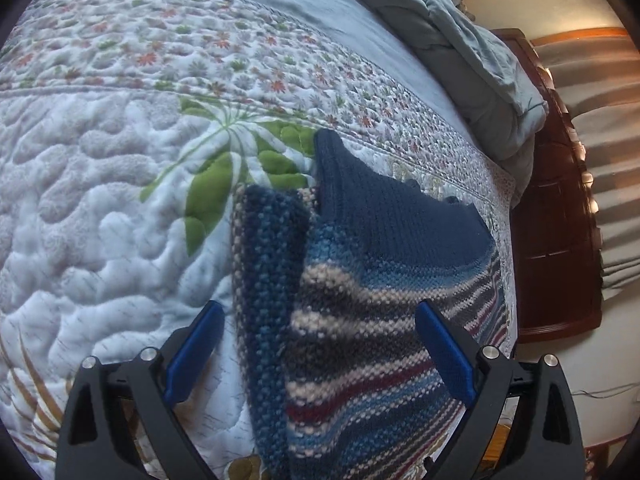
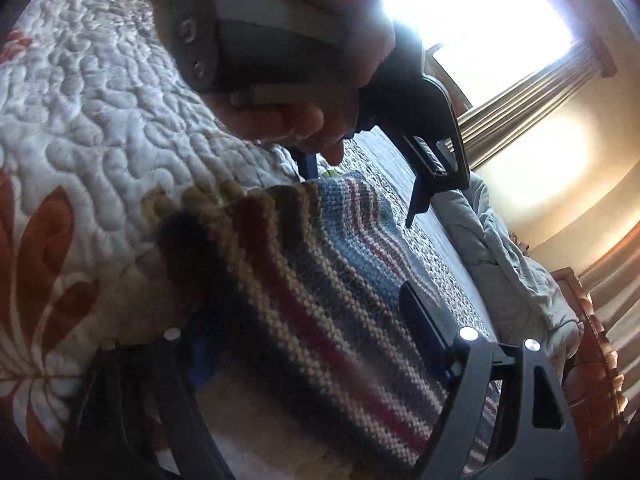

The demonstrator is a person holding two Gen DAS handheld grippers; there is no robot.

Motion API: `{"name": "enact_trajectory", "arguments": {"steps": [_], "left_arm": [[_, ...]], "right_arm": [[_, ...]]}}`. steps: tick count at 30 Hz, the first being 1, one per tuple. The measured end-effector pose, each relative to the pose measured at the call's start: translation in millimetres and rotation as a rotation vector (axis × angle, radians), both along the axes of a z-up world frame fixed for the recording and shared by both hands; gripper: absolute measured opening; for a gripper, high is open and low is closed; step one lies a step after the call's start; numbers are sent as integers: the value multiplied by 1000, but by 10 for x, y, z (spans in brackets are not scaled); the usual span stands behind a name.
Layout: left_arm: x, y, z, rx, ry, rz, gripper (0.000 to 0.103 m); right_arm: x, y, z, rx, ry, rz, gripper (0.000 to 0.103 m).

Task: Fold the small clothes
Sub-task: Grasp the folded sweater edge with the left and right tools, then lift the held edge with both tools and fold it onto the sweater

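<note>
Left wrist view, striped knit garment (image 1: 360,320) on quilt (image 1: 100,200), possibly unlabelled.

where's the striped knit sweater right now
The striped knit sweater lies on the quilted bedspread, near its right edge, between the left gripper's open fingers in the left wrist view.

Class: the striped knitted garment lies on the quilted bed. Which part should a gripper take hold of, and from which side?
Take the striped knitted garment at its near striped edge, coming from above and in front, probably. That edge lies flat on the quilt between the open left gripper, while the plain blue end points away.
</note>
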State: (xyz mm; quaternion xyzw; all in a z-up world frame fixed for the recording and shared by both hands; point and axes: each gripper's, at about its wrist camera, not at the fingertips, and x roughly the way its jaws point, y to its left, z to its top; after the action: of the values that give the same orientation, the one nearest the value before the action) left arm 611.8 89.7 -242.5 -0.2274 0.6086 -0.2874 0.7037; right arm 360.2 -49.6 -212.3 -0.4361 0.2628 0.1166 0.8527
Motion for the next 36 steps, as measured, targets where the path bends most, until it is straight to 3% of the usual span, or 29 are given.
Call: {"name": "enact_trajectory", "arguments": {"steps": [2,4,5,6,11,14,18,36], "left_arm": [[6,-7,-7,22,-4,6,89],[13,-1,-4,46,-6,3,70],[26,2,-2,57,-6,5,55],[36,11,-2,61,-2,12,49],[60,-37,26,89,3,18,41],[52,-51,111,113,-15,26,25],[34,-111,295,175,-34,34,21],[-22,-919,1538,418,-156,23,21]], "right_arm": [[35,11,-7,10,3,-5,75],[75,19,-18,15,16,1,67],[90,18,-22,18,25,6,56],[104,21,-29,23,46,10,45],[132,-4,-2,49,69,16,33],[157,-28,81,87,82,18,19],[187,-122,283,158,86,11,13],[151,-922,1266,528,86,-52,11]]}}
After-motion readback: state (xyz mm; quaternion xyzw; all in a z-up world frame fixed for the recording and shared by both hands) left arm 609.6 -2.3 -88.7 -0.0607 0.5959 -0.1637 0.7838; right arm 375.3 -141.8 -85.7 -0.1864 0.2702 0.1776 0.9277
